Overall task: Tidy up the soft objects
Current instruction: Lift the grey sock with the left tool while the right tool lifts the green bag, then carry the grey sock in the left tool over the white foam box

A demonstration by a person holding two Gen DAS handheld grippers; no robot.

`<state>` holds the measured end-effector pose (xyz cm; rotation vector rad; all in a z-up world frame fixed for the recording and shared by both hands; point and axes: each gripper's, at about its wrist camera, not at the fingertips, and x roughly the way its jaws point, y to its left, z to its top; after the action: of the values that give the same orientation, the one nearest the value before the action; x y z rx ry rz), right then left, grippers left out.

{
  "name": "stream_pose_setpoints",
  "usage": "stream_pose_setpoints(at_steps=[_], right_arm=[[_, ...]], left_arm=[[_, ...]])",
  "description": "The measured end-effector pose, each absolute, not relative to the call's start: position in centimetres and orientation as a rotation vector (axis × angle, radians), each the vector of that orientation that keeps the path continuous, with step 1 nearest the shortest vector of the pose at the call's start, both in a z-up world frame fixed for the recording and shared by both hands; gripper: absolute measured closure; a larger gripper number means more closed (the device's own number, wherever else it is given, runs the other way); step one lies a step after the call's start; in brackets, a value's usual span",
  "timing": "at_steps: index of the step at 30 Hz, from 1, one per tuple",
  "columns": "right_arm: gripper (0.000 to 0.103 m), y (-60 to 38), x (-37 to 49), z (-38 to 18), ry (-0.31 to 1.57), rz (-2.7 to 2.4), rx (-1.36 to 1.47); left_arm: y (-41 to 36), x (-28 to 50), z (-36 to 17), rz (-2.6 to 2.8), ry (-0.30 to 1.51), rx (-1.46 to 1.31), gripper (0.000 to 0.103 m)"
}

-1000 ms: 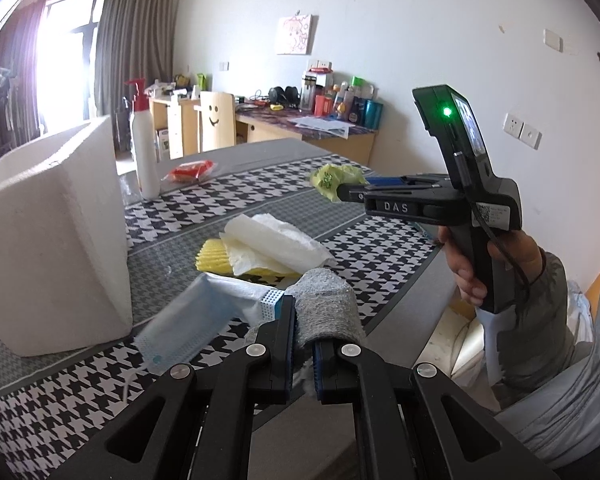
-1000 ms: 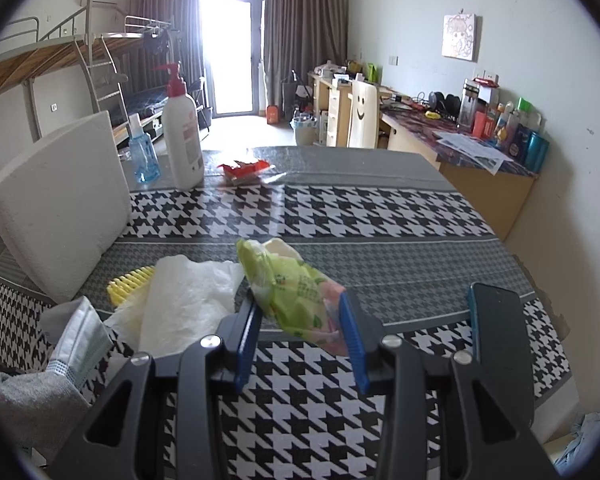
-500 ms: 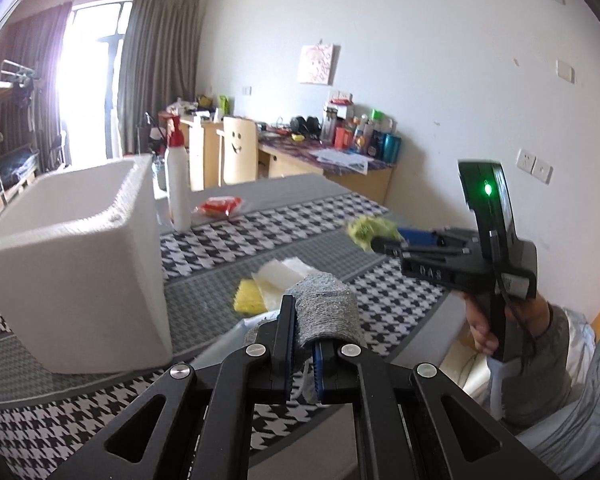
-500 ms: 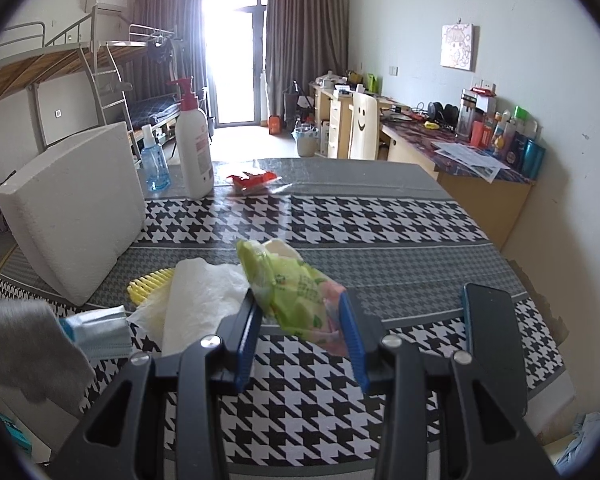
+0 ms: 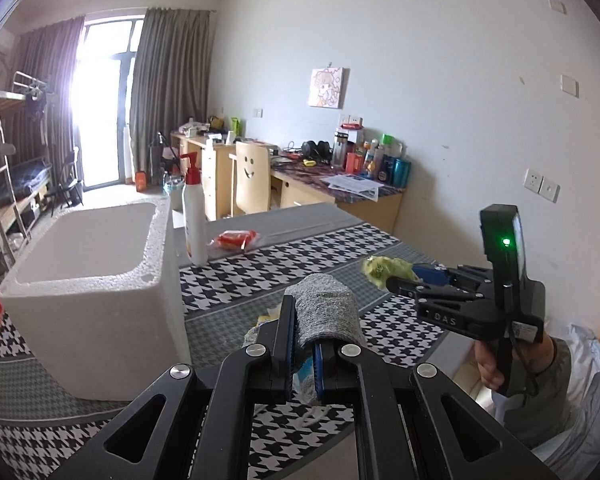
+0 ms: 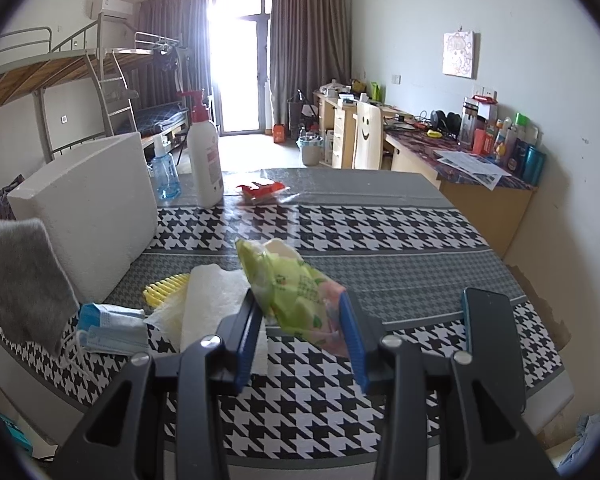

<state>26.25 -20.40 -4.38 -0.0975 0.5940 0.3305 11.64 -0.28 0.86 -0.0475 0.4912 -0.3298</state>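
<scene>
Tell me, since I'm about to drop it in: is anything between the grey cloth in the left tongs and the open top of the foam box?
Nothing visible. The grey cloth, clamped in the left tongs, hangs above the table, right of the foam box. The box's open top looks empty; the pump bottle stands behind it, off the path.

Dorm bedroom: bunk bed [image 6: 100,80], cluttered desk [image 6: 460,152]

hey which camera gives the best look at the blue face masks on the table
The right wrist view. The blue face masks lie in plain sight on the houndstooth tablecloth, beside the white tissue, ear loops visible. In the left wrist view the left claw and its gray sock hide them almost entirely.
</scene>
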Motion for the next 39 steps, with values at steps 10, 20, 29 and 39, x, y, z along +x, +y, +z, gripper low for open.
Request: stream_pose_setpoints(at_steps=[10, 20, 29, 39], right_arm=[[0.059, -20.1, 25.0, -3.4, 0.565, 0.358, -0.081], [0.059, -19.1, 24.3, -2.4, 0.542, 0.392, -0.074], [0.059, -18.4, 24.0, -1.4, 0.514, 0.42, -0.071], [0.059, -17.6, 24.1, -0.6, 0.494, 0.449, -0.058]], left_arm=[[-0.1, 11.9, 1.6, -0.3, 0.467, -0.034, 0.095], [0.3, 12.7, 2.0, -0.276, 0.462, -0.028, 0.095], [0.7, 13.4, 2.5, -0.255, 0.453, -0.021, 0.095], [0.5, 13.3, 3.2, -0.239, 0.43, -0.012, 0.095]])
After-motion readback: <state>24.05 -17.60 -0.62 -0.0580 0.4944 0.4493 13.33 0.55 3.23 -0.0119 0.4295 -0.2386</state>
